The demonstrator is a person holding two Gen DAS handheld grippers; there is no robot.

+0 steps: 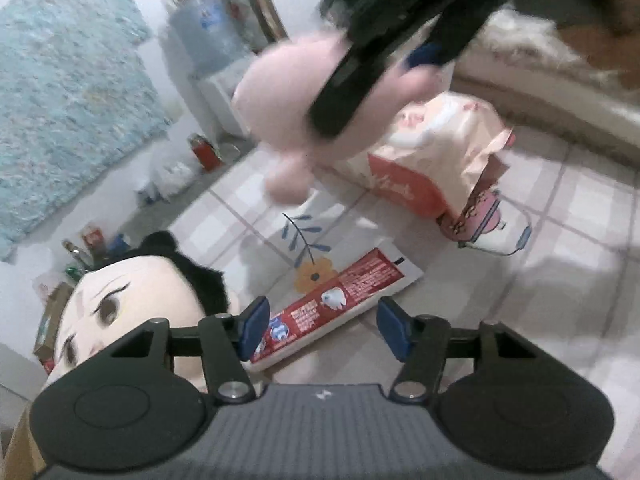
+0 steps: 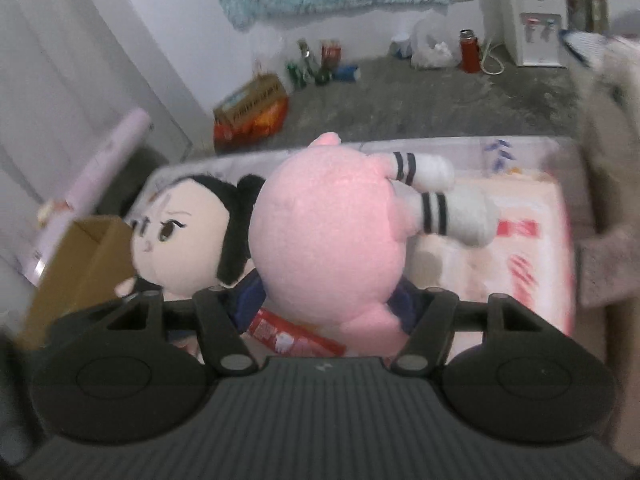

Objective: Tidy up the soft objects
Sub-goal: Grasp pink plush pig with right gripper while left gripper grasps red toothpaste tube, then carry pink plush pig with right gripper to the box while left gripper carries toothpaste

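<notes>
My right gripper (image 2: 332, 306) is shut on a pink plush toy (image 2: 328, 232) with white striped-sock feet, pads pressing its lower body. In the left wrist view the right gripper (image 1: 376, 80) holds that pink plush (image 1: 280, 92) in the air above the checked mat (image 1: 560, 280). A black-haired doll (image 1: 132, 304) lies at the mat's left end, just left of my left gripper (image 1: 324, 328), which is open with nothing between its blue pads. In the right wrist view the doll (image 2: 180, 232) lies directly left of the held plush.
A red toothpaste box (image 1: 340, 304) lies on the mat past my left fingers. Farther off are a tissue pack (image 1: 432, 152) and a pink pouch (image 1: 480, 220). A cardboard box (image 2: 80, 264) stands at the left. A water dispenser (image 2: 534, 28), bottles and bags line the wall.
</notes>
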